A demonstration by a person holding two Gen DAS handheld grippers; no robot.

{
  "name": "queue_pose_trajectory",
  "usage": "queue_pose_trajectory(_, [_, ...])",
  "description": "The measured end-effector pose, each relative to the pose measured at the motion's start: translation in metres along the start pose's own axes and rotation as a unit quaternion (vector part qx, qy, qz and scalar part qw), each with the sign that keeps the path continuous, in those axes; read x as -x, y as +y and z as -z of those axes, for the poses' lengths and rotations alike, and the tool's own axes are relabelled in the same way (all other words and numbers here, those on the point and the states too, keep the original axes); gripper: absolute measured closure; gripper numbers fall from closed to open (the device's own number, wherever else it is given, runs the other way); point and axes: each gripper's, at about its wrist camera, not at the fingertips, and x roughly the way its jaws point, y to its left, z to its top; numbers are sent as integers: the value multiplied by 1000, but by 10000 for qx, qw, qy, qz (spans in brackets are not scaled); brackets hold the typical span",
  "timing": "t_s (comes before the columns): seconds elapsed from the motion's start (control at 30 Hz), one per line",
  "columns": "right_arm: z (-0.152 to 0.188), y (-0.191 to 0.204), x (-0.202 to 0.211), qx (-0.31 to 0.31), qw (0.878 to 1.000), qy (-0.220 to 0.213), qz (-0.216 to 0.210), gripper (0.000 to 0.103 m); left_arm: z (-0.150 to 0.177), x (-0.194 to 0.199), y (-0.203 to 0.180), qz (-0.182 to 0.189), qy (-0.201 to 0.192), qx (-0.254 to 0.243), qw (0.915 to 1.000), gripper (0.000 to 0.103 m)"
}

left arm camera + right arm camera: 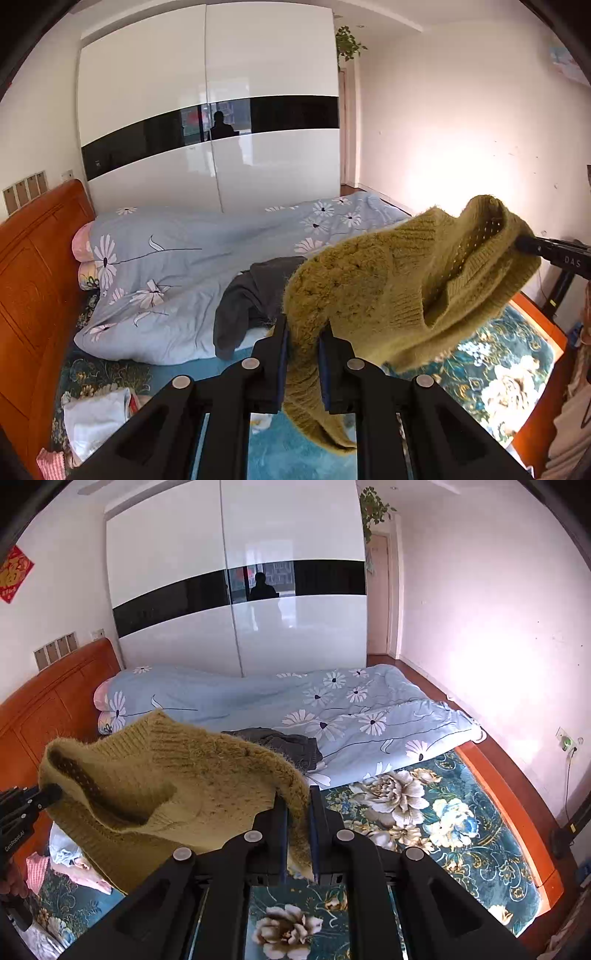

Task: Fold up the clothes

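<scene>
A fuzzy olive-green knit sweater (399, 280) hangs in the air above the bed, stretched between both grippers. My left gripper (303, 325) is shut on one edge of it. My right gripper (298, 797) is shut on the other edge of the sweater (177, 775). In the left wrist view the right gripper (554, 254) shows at the far right, at the sweater's far end. In the right wrist view the left gripper (33, 801) shows at the far left. A dark grey garment (251, 299) lies crumpled on the bed beyond the sweater; it also shows in the right wrist view (291, 746).
A light blue flowered duvet (332, 709) lies bunched across the far half of the bed. The teal floral sheet (443, 819) covers the near half. An orange wooden headboard (33, 280) is at left. White and pink clothes (96, 417) lie at the near left. A white wardrobe (240, 609) stands behind.
</scene>
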Motion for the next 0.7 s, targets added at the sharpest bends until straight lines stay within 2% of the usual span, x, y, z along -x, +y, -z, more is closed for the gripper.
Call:
queue_pose_trajectory(0.13, [17, -3, 29, -52, 9999, 93, -117, 93, 11, 39, -6, 180, -83, -146, 9997, 88])
queue_pose_trajectory(0.23, [6, 2, 52, 126, 9997, -85, -169, 93, -4, 65, -5, 221, -232, -363, 9988, 88])
queue_pose_trajectory(0.37, [-19, 5, 52, 190, 9993, -164, -263, 93, -24, 57, 2, 149, -141, -447, 9988, 88])
queue_pose_trajectory(0.43, [-21, 4, 29, 305, 9991, 52, -272, 93, -24, 35, 2, 41, 103, -441, 9990, 88])
queue_pose_trajectory(0.53, [-14, 3, -26, 524, 9962, 622, -319, 93, -6, -22, 2, -137, 741, -267, 9968, 88])
queue_pose_trajectory(0.6, [-1, 2, -71, 671, 9910, 1098, -369, 93, 17, -65, 2, -242, 1276, -89, 9915, 88])
queue_pose_trajectory(0.7, [25, -5, -140, 636, 9800, 1819, -495, 93, 46, -125, 6, -345, 2019, 204, 9786, 88])
